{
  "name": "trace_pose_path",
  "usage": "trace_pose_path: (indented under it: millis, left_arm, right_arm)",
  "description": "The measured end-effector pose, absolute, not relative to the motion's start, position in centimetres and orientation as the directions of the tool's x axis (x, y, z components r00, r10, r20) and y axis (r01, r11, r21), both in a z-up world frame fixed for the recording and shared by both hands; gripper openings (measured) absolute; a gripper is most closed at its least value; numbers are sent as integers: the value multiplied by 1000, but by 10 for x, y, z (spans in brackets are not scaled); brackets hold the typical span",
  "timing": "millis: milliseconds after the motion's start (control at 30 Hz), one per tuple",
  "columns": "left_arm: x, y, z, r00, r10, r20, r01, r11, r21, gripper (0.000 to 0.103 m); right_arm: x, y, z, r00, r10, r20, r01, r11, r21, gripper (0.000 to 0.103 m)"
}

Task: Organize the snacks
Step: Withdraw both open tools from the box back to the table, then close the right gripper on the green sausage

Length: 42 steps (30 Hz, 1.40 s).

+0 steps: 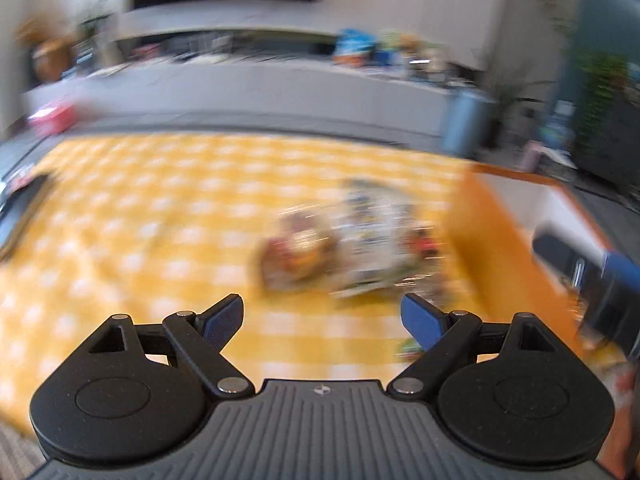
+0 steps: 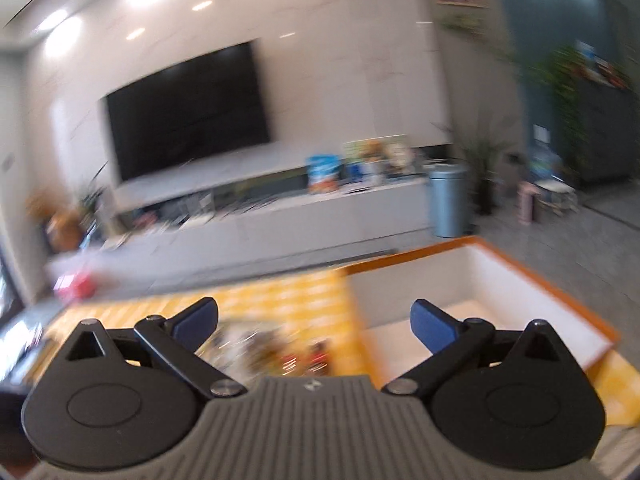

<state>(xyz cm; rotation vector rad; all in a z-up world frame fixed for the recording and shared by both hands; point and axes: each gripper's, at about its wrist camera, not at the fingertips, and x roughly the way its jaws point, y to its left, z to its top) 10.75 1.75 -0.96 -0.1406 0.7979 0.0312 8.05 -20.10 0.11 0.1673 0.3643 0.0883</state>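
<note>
Snack packets (image 1: 344, 240): we log a smeared heap on the yellow checked cloth (image 1: 160, 216); labels unreadable, count unclear. Orange-rimmed box (image 2: 480, 280): its contents we cannot see. Other claw (image 1: 588, 280): cut off by the edge.

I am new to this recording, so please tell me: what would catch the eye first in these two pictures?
The yellow checked tablecloth fills the left wrist view, with a blurred heap of snack packets near its middle. To the right of the heap stands an orange-rimmed box with white inside walls. In the right wrist view a large dark screen hangs on the wall.
</note>
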Motion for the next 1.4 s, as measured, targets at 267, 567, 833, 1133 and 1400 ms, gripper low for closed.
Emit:
trace_pose_path:
  millis: [267, 567, 833, 1133, 1400]
  left_arm:
    - [113, 67, -53, 638, -31, -769, -150, 975, -163, 103]
    - [128, 64, -92, 591, -108, -800, -114, 970, -215, 103]
    - [133, 59, -107, 555, -96, -826, -120, 974, -194, 103]
    - [134, 65, -108, 548, -103, -830, -135, 969, -209, 103]
    - [135, 63, -109, 541, -105, -834, -129, 970, -206, 103]
  right_arm:
    - [102, -126, -75, 819, 163, -550, -166, 985, 46, 100]
    - [139, -150, -128, 675, 147, -723, -18, 983, 183, 100]
    - [150, -161, -141, 638, 148, -755, 66, 967, 245, 100]
    - [151, -149, -136, 636, 71, -768, 53, 989, 135, 100]
    - [165, -153, -139, 626, -80, -776, 243, 965, 96, 100]
